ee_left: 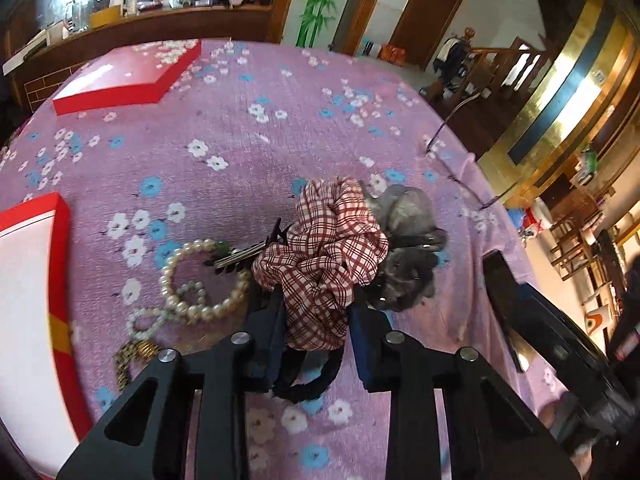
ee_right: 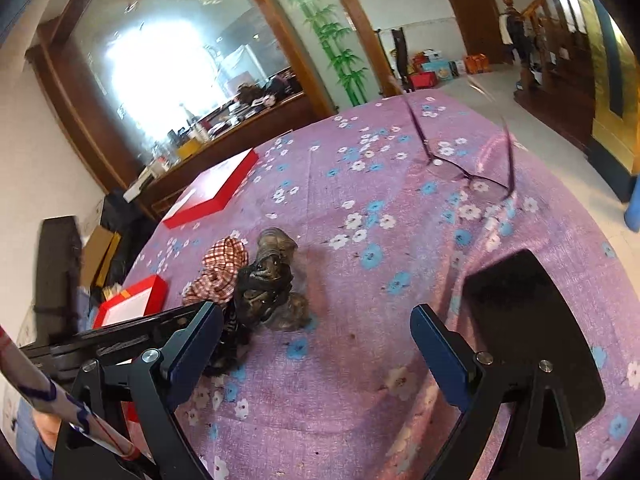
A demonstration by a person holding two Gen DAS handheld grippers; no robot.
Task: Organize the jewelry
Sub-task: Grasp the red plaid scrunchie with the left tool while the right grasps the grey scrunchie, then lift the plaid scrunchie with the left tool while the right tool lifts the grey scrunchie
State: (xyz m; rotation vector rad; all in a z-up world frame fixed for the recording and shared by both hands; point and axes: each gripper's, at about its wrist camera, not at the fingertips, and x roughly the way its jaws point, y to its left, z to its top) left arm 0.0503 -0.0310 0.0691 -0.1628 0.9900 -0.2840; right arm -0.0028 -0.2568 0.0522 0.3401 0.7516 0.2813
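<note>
Barely begun: left tongs (ee_left: pixel 316 320) pinch the plaid scrunchie (ee_left: pixel 324 256), right tongs (ee_right: pixel 316 344) gape wide, pearls (ee_left: pixel 200 280) and glasses (ee_right: pixel 468 172) still lie unboxed.

We are in a lived-in home, in a large open living room. We see a table spread with a pink flowered cloth (ee_left: pixel 248 128), a wooden sideboard (ee_left: pixel 160 28) crowded with bottles and household clutter below a big mirror (ee_right: pixel 180 60), bamboo painted on the wall (ee_right: pixel 332 40), brown wooden doors (ee_left: pixel 424 16), a wooden staircase (ee_right: pixel 560 52) with a carved post, and boxes stacked on the tiled floor.
</note>
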